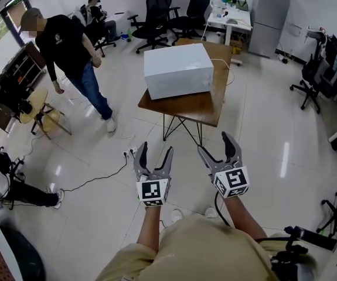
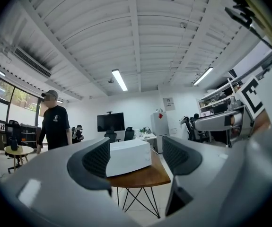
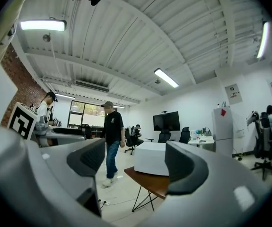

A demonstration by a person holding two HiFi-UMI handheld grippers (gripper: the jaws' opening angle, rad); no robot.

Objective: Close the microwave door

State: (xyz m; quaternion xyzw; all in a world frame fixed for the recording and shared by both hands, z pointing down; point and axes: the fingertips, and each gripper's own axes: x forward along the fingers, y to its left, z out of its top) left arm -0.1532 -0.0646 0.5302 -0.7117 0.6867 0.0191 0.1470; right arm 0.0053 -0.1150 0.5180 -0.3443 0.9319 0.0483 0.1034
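A white microwave (image 1: pixel 177 70) stands on a small wooden table (image 1: pixel 198 108) with thin black legs, some way ahead of me. In the left gripper view the microwave (image 2: pixel 128 157) shows its front, and the door looks flush with the body. My left gripper (image 1: pixel 155 150) and right gripper (image 1: pixel 215 143) hang side by side over the floor, short of the table. Both are open, with nothing between their fingers. The microwave also appears between the right gripper's jaws (image 3: pixel 152 159), far off.
A person in a black shirt (image 1: pixel 74 57) stands left of the table. A power strip with its cable (image 1: pixel 130 152) lies on the floor just beyond my left gripper. Office chairs (image 1: pixel 156 22), desks and a fridge (image 1: pixel 271 10) line the back. A seated person (image 1: pixel 1 183) is at far left.
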